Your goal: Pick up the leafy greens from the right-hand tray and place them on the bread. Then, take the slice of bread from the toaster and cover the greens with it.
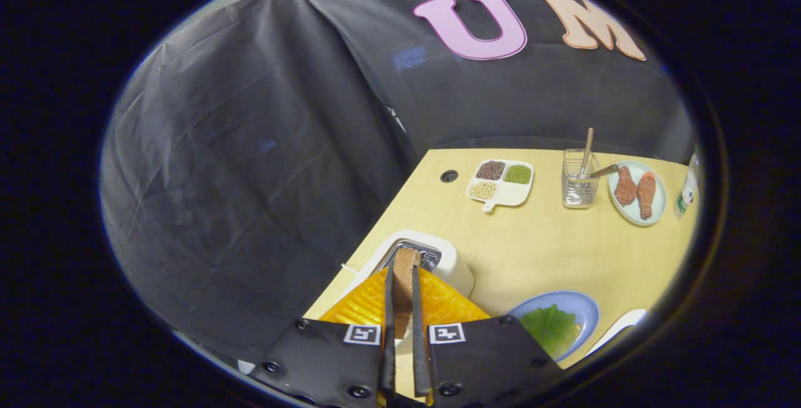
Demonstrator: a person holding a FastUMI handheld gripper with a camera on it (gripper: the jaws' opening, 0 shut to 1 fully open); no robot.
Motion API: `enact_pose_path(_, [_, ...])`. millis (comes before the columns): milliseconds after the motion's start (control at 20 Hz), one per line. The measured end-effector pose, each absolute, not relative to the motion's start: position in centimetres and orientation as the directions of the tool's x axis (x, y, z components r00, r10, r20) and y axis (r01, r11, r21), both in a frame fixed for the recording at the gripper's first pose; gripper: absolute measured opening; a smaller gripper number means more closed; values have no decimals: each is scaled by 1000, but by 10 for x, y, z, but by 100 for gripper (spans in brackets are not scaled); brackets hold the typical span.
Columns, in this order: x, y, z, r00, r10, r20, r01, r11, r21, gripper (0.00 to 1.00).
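Gripper (403,283) clamps bread slice (404,270) (over toaster (452,261)) | wooden table (538,251) | black cloth wall (250,164)

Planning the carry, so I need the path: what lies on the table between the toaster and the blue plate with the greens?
Gripper view: bare tabletop lies between toaster and blue plate. The gripper grips the bread slice above the toaster.

— What's that gripper (403,283) built like?
— Two flat black plates at its base, dotted with round screw heads.
— Any markings?
— Each plate carries a small square black-and-white tag. Two thin, narrow fingers (389,308) run forward, close together.
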State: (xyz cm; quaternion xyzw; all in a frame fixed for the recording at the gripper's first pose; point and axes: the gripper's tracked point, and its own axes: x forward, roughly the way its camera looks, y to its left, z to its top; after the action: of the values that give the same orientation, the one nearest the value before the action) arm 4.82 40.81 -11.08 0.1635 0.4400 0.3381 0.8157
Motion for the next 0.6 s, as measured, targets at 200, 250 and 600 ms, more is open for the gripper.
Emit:
enact_pose_path(200, [50, 394, -96, 394, 719, -573, -387, 695, 606, 14])
enact_pose_path(250, [51, 390, -94, 399, 721, -566, -383, 692, 612, 14])
enact_pose_path(600, [53, 350, -94, 433, 712, -553, -335, 697, 634, 14])
